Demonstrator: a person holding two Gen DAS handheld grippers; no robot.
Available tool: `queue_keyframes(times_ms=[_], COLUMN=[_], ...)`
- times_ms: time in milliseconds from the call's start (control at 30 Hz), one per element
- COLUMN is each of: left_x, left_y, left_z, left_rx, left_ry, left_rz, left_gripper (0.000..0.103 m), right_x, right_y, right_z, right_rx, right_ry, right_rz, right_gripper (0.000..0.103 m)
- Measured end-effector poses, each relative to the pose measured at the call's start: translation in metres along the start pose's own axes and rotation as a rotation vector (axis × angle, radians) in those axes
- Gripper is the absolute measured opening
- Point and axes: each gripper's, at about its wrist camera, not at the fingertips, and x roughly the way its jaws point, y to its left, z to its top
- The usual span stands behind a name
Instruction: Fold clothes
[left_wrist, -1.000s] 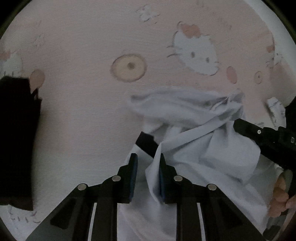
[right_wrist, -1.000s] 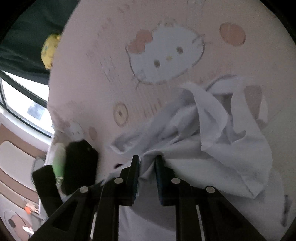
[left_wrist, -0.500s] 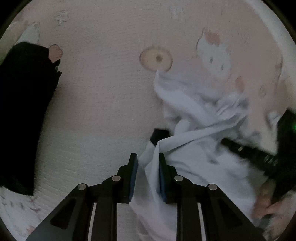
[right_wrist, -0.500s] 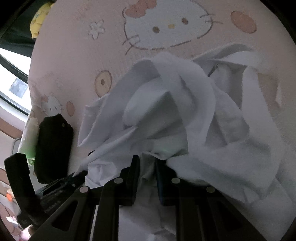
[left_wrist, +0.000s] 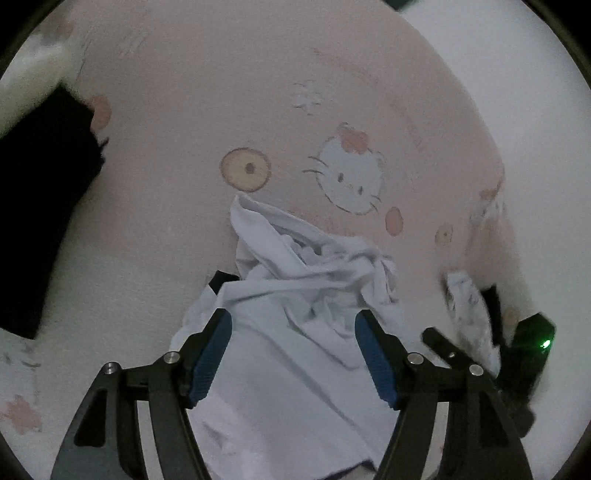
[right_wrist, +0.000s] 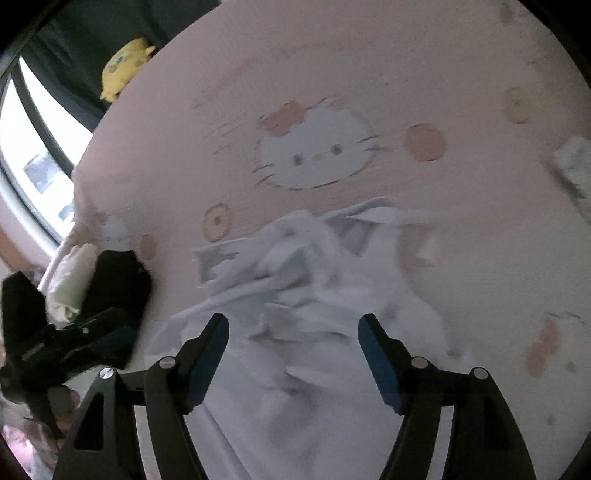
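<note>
White garment (left_wrist: 295, 343): crumpled heap on pink printed bed sheet (left_wrist: 166, 221) | left claw (left_wrist: 293, 354), right claw (right_wrist: 293, 354): spread wide above it, holding nothing | technique: find two adjacent corners, pinch single layers, draw flat.

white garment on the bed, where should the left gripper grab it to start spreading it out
Probably the free corner of the white garment, the flap pointing at the cookie print. It lies single and flat on the pink bedsheet, clear of the bunched folds, so the open left gripper could come over it from above.
</note>
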Motion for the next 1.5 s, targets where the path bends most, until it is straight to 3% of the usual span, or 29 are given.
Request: queue_keyframes(times_ms=[133,300,400,567,833,1033,1300,1500], left_x=[-0.035,-0.083,-0.103,-0.113,-0.099,-0.076,-0.048,-0.027], left_y=[-0.035,-0.054,-0.063,-0.066,-0.060,-0.029,-0.001,-0.005], left_z=[-0.011,-0.032,-0.039,-0.052,-0.080,-0.098,-0.120,-0.137], left_rx=[0.133,0.203,0.223,0.230,0.384,0.364,0.283,0.341], left_ry=[-0.038,-0.059,-0.085,-0.058,-0.003,0.066,0.070,0.094], left_rz=[0.031,0.077,0.090,0.056,0.101,0.119,0.180,0.241], left_gripper=[0.067,0.067,0.067,0.067,0.067,0.067,0.067,0.067], right_x=[-0.034,-0.090,-0.105,-0.113,-0.125,-0.124,-0.097,-0.071], right_y=[0.015,0.027,0.028,0.031,0.018,0.013,0.024,0.024], right_z=[0.002,-0.020,-0.036,-0.058,-0.094,-0.127,-0.153,-0.169], right_rx=[0.012,0.034,0.026,-0.014,0.052,-0.056,-0.213,-0.263], right_ry=[-0.031,-0.114,-0.099,-0.051,-0.047,-0.025,0.054,0.128], right_rz=[-0.015,-0.015,-0.018,-0.050,-0.172,-0.306,-0.363,-0.447], right_gripper=[0.072,0.074,0.075,0.075,0.075,0.075,0.075,0.075])
